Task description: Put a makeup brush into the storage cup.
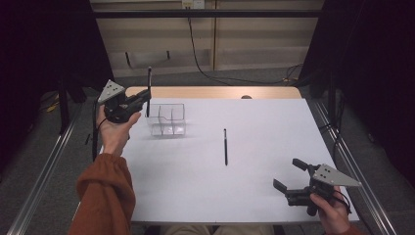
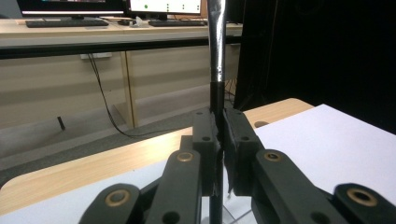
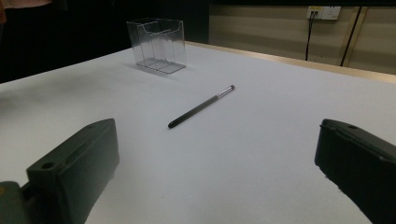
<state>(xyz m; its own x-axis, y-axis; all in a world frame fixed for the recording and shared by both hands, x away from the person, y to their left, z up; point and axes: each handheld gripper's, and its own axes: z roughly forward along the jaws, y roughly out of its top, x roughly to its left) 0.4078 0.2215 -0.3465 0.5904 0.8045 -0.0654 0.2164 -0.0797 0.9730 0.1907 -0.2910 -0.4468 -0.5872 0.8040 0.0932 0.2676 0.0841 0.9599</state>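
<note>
Black pen [image 1: 149, 90] upright, long axis vertical, clamped in left gripper [image 1: 145, 98], right gripper [image 1: 289, 174] apart

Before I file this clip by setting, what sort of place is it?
Probably an office or lab set up for recording: a white-topped table ringed by dark curtains, with monitors and keyboards on a desk behind, and a wall socket with trailing cables.

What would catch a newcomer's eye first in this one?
The left gripper, raised at the table's far left, is clamped on a black pen that stands upright beside the clear plastic holder. A second pen lies mid-table, while the right gripper rests open at the near right.
</note>
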